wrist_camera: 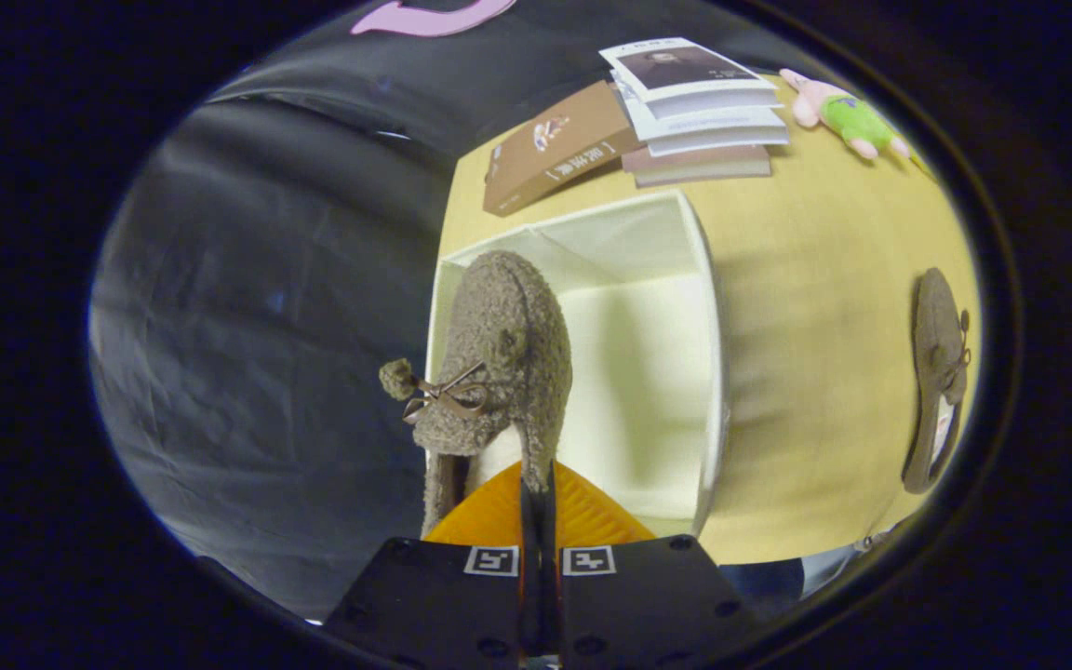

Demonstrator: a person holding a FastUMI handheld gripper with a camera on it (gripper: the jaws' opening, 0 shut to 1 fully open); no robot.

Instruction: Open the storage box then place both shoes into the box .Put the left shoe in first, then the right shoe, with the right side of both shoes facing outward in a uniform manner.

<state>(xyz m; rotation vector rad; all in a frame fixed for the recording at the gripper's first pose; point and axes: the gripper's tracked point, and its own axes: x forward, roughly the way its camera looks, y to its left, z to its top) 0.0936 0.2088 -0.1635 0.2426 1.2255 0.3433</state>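
So in the gripper view, the gripper (pixel 537 507) is pinching the first shoe (pixel 499 358) by the thin edge of its collar, fingers squeezed nearly together on that rim. I'd guess that's because the fuzzy upper is too bulky to grab, and the rim lets the shoe hang toe-forward. The shoe is hanging over the near left corner of the storage box (pixel 705 307), which is lying open and looks empty inside. It's being kept along the left wall, probably so there's room left for the second one.

The bow and pompom are sticking out to the left, so its side is turning outward, though I can't tell for sure which side that is.

The other shoe (pixel 938 377) is sitting on the table (pixel 824 279) well to the right of the box, near the table's right edge, waiting its turn. Over at the far edge, some books (pixel 685 112) and a plush toy (pixel 848 116) are just lying out of the way.
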